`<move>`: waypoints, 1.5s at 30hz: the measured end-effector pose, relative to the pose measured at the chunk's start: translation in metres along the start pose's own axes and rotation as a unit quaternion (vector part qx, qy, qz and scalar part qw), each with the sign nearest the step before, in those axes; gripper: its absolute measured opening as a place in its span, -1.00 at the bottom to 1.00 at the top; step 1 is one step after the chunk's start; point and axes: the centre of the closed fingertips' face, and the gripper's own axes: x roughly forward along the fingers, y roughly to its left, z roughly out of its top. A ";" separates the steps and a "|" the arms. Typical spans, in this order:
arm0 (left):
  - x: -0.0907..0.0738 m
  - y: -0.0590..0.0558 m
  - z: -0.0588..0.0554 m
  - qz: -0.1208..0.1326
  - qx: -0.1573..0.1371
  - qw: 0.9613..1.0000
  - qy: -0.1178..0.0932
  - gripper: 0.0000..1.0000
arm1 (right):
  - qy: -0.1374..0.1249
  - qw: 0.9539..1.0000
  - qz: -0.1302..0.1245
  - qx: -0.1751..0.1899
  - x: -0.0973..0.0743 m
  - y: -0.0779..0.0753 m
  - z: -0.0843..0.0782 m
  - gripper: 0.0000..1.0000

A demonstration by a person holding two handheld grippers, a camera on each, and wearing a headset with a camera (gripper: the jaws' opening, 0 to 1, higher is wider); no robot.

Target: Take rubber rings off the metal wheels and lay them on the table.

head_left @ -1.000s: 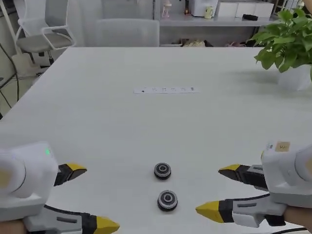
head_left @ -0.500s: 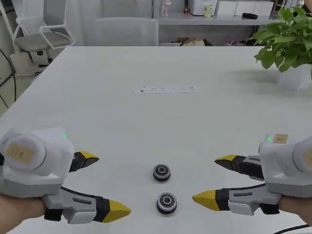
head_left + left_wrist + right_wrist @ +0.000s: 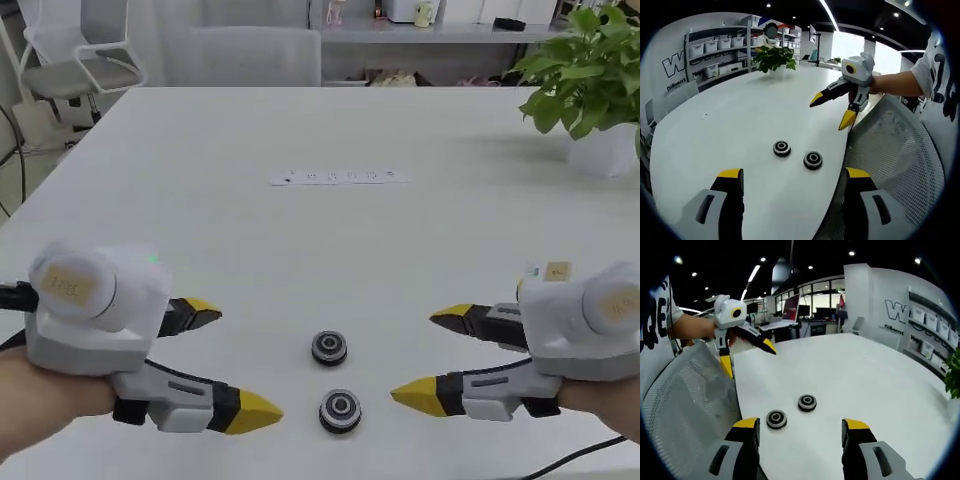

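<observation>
Two metal wheels (image 3: 340, 410) on white surface (image 3: 330, 240) between left hand-held gripper (image 3: 245, 360), right hand-held gripper (image 3: 415, 357) | both jaws spread, empty | plant (image 3: 585, 70) beyond right.

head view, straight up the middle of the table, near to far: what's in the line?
near metal wheel → far metal wheel → white power strip → grey chair behind the table's far edge

left gripper (image 3: 243, 360): white housing, grey jaws, yellow tips, green light, tan label | right gripper (image 3: 415, 357): same build | sleeve (image 3: 936, 56): white, short, black lettering
</observation>
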 end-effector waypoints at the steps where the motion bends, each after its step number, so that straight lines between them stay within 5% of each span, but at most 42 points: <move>1: 0.001 0.000 -0.001 -0.001 0.004 1.000 0.001 0.58 | -0.001 1.000 0.003 -0.004 0.001 0.001 0.000 0.30; 18: 0.029 -0.006 -0.005 -0.032 0.018 0.999 0.019 0.42 | 0.017 0.998 0.047 -0.032 0.025 0.008 -0.014 0.15; 29: 0.045 -0.021 -0.004 -0.056 0.037 0.997 0.029 0.28 | 0.028 0.996 0.073 -0.041 0.036 0.016 -0.022 0.05; 45: 0.066 -0.034 -0.001 -0.083 0.015 0.996 0.023 -0.02 | 0.040 0.993 0.102 -0.041 0.046 0.029 -0.031 -0.09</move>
